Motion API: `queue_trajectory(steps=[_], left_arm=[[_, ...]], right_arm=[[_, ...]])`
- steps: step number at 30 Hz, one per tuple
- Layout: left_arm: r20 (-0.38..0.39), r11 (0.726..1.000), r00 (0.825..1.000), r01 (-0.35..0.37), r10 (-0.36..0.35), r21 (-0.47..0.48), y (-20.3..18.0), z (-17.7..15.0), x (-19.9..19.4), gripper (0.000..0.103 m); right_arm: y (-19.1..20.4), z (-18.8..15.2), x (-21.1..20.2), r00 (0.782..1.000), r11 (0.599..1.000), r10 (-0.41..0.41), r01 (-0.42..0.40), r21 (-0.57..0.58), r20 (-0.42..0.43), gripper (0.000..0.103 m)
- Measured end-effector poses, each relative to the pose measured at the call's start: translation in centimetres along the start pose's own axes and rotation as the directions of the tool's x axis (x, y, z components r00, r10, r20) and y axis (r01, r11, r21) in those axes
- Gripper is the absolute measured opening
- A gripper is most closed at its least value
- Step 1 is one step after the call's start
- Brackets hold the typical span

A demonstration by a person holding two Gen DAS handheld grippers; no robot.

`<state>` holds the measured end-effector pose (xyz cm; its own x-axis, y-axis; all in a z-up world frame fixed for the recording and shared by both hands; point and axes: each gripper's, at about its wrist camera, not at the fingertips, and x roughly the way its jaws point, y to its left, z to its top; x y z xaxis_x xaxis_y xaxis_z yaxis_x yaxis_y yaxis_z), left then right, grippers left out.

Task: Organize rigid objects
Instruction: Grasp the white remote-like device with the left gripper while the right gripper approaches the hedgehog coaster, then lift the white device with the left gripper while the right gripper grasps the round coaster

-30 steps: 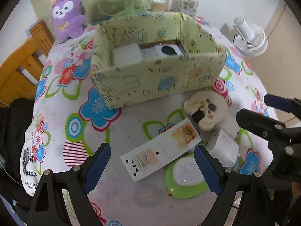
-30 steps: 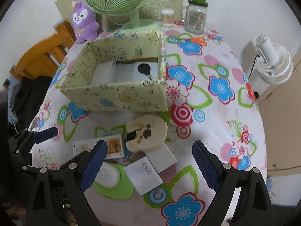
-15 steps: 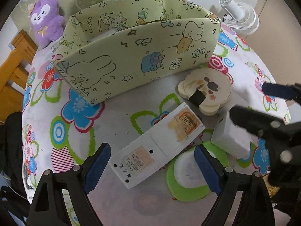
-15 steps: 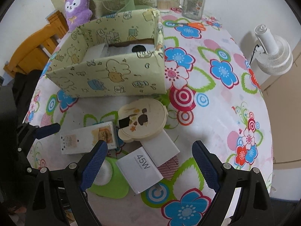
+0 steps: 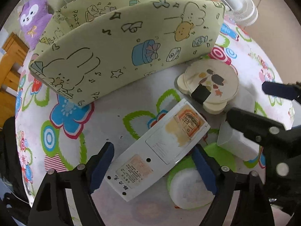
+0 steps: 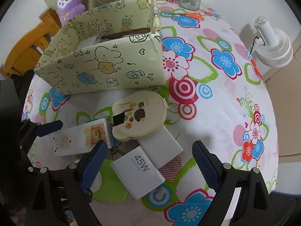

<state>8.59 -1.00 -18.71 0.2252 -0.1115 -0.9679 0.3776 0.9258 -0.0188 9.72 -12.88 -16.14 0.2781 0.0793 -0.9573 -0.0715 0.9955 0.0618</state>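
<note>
flat white box (image 5: 160,151), a long rectangular pack with worn orange and tan labels, lying diagonally near the table's front edge, between the spread jaws of the left gripper (image 5: 153,166), which is released and grips nothing. likely risk: the jaws close across the box's skewed length and twist it, or nudge the green dish (image 5: 190,184) that touches it. right gripper (image 6: 148,162), also released, hovers over the 45w charger box (image 6: 138,171). bear-shaped tin (image 6: 140,115) lies between these and the patterned storage box (image 6: 105,64) toward the far edge.
</note>
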Motion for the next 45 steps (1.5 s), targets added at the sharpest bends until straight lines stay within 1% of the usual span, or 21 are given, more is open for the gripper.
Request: queue_trajectory(steps=[2,7,11,14,19,23,26,29,34,38,43,45], left_arm=[[0.001,1.0,1.0,0.015,-0.015,-0.009,0.2,-0.1,0.0,0.077],[0.0,0.999,1.0,0.029,-0.029,-0.025,0.4,0.1,0.3,0.069],[0.013,0.996,0.999,0.033,-0.032,-0.085,1.6,0.4,-0.1,0.058],[0.02,0.992,1.0,0.023,-0.02,-0.126,2.6,0.3,-0.3,0.054],[0.028,0.988,1.0,0.017,-0.013,-0.154,3.3,0.3,-0.3,0.053],[0.022,0.988,0.999,-0.046,0.05,-0.15,2.6,0.1,-0.1,0.055],[0.022,0.98,0.999,-0.039,0.044,-0.197,2.6,0.2,0.0,0.054],[0.032,0.979,0.998,-0.052,0.06,-0.198,2.7,0.2,0.0,0.053],[0.04,0.97,0.998,-0.047,0.058,-0.238,2.6,0.1,0.5,0.048],[0.025,0.957,0.998,-0.052,0.062,-0.285,4.2,-0.1,0.4,0.047],[0.018,0.954,0.997,-0.065,0.073,-0.294,5.2,-0.1,0.6,0.047],[0.018,0.952,0.997,-0.067,0.076,-0.299,5.8,-0.2,0.9,0.047]], right_arm=[[0.1,0.1,0.2,1.0,1.0,-0.001,0.001,0.003,-0.004,0.093],[0.3,0.6,0.7,1.0,1.0,-0.003,0.003,0.0,-0.008,0.093],[0.3,1.2,1.1,1.0,1.0,-0.004,0.004,-0.003,-0.011,0.093],[0.3,1.5,1.4,1.0,1.0,-0.004,0.004,-0.003,-0.014,0.093],[0.5,2.3,2.3,1.0,1.0,-0.004,0.003,-0.023,-0.026,0.093],[0.8,3.0,3.1,0.999,0.999,-0.016,0.015,-0.05,-0.038,0.093],[0.9,3.5,3.8,0.999,0.997,-0.018,0.015,-0.076,-0.044,0.093],[1.1,4.0,4.4,0.998,0.995,-0.02,0.014,-0.103,-0.052,0.093],[1.5,4.3,5.3,0.997,0.99,-0.021,0.011,-0.142,-0.068,0.093],[1.6,4.8,5.9,0.998,0.988,-0.017,0.007,-0.152,-0.067,0.093],[2.2,5.5,7.0,0.997,0.985,-0.003,-0.01,-0.171,-0.076,0.093],[2.7,5.5,7.1,0.998,0.985,-0.012,0.0,-0.175,-0.066,0.093]])
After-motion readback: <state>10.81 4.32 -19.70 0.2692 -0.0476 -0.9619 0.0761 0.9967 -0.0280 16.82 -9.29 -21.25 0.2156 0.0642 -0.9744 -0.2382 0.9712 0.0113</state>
